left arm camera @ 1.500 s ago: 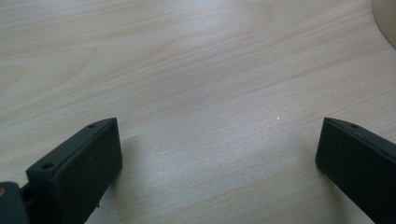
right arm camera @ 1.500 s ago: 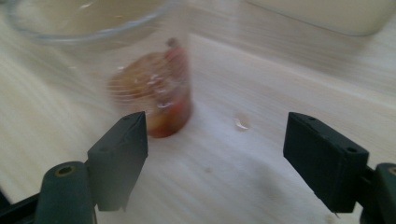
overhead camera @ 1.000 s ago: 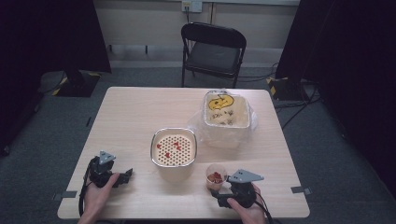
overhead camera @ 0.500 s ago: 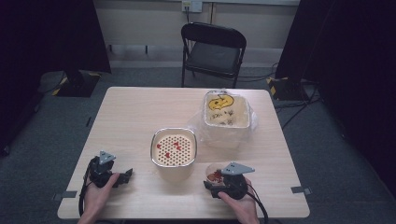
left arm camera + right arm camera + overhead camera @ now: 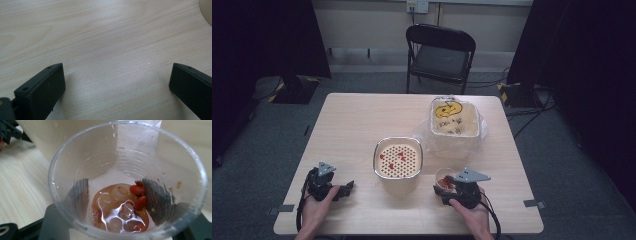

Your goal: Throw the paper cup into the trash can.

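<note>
Clear plastic is what the right gripper (image 5: 451, 192) holds: its two jaws press on both sides of a small cup (image 5: 127, 180), near the front edge of the table (image 5: 357, 120). In the right gripper view the jaws show dark through the cup wall. At the cup bottom lie pale round fruits (image 5: 117, 207) in a brownish syrup and some red berries (image 5: 138, 195). The cup stands just right of a metal-rimmed strainer pot (image 5: 397, 159), which has red pieces on its holed insert. The left gripper (image 5: 343, 189) rests on the table at the left front, its jaws wide apart with bare wood between them. Farther back is a tub (image 5: 453, 120) in a plastic bag, with a yellow lid. A black chair (image 5: 439, 50) stands behind the table.
</note>
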